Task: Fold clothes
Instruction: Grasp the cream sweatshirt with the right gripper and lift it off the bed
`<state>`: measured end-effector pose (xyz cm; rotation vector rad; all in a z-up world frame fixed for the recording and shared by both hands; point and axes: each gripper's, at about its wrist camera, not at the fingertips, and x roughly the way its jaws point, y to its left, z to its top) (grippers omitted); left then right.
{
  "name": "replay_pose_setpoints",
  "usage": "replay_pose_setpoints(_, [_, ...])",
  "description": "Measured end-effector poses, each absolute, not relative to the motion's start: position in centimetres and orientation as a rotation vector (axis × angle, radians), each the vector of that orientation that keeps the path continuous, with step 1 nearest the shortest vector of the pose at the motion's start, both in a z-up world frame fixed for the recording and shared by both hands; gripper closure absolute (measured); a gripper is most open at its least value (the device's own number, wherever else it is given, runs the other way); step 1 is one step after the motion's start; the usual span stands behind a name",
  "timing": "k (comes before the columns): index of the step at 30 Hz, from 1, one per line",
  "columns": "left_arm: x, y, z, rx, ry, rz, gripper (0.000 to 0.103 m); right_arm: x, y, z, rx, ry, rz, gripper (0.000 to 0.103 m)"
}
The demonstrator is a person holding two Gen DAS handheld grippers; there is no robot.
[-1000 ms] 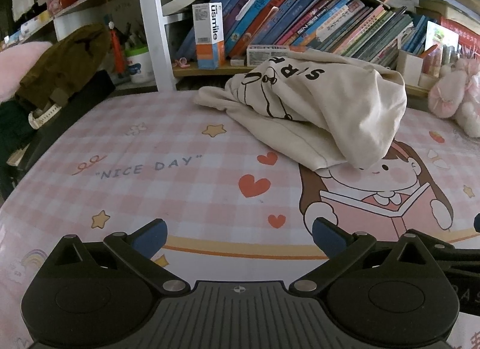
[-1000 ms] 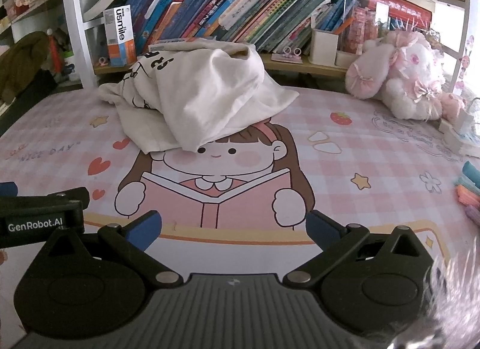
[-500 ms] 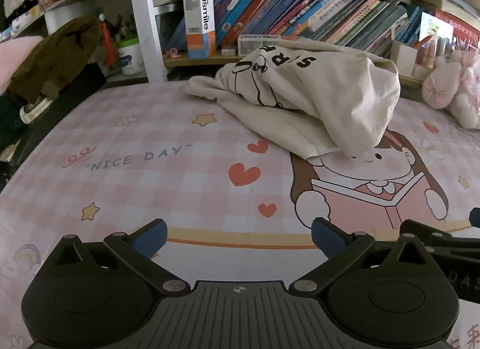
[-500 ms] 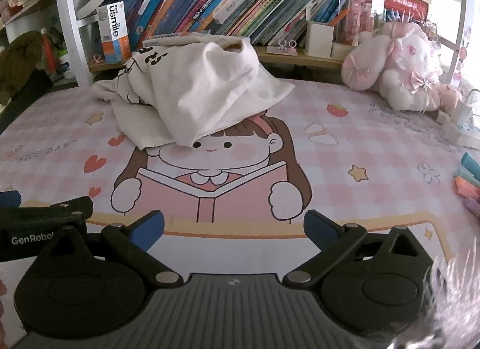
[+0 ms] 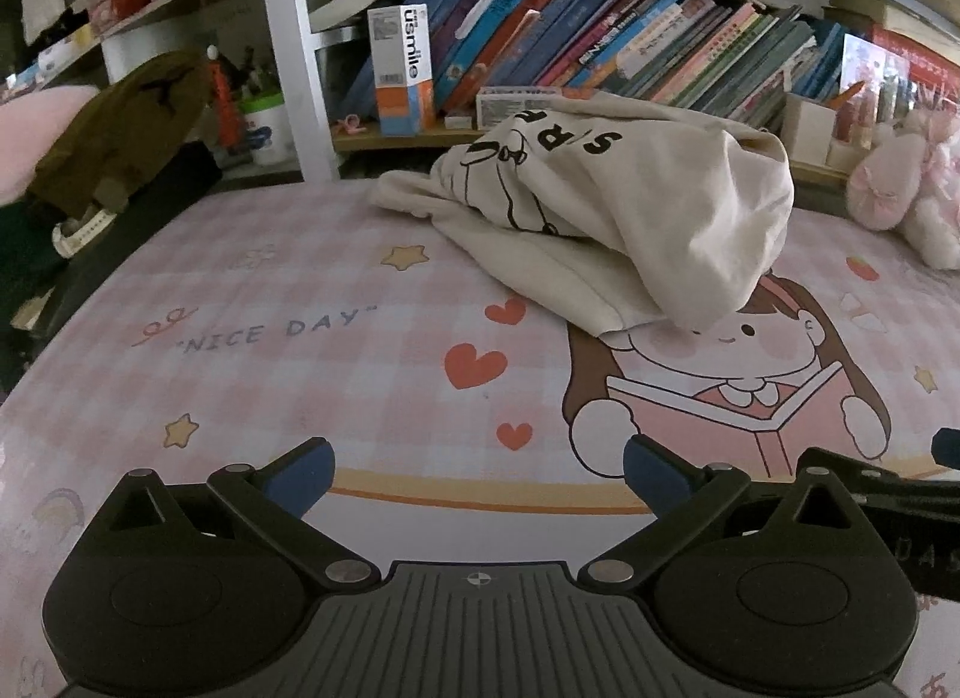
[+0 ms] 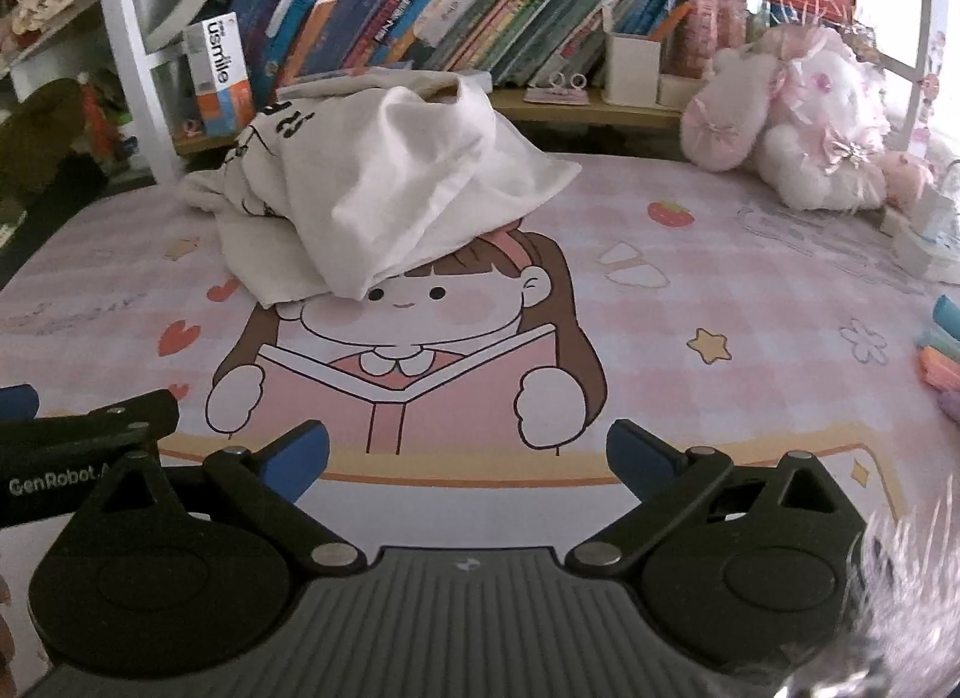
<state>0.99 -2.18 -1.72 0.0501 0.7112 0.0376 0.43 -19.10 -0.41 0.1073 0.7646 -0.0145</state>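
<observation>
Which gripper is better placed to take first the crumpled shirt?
Probably the right gripper: the cream shirt lies almost straight ahead. From the left gripper, also open, it lies off to the right.

A: Counts? Garments, grippers?
B: One cream garment far centre, two grippers: left gripper, right gripper.
A: Others?
B: One usmile box far left, one pink plush toy far right.

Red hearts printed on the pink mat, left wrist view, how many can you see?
3: one heart by the cream shirt, a bigger heart below it, a small heart nearest the gripper. The shirt may hide more.
</observation>
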Motion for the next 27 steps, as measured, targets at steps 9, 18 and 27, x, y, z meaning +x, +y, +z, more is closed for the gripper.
replay_pose_setpoints(9, [1.8,-4.8,-0.9,0.070,0.717,0.054,0.000,0.4,-21.5,-0.7,0.070,0.714,0.059,0.000])
replay_pose_setpoints(18, [4.1,-7.3,0.1,0.086,0.708,0.000,0.006,1.7,-24.8,-0.7,0.141,0.755,0.109,0.046])
replay_pose_setpoints(27, [8.9,-12.0,-0.8,0.158,0.690,-0.041,0.007,1.7,-27.1,-0.6,0.179,0.779,0.115,0.058])
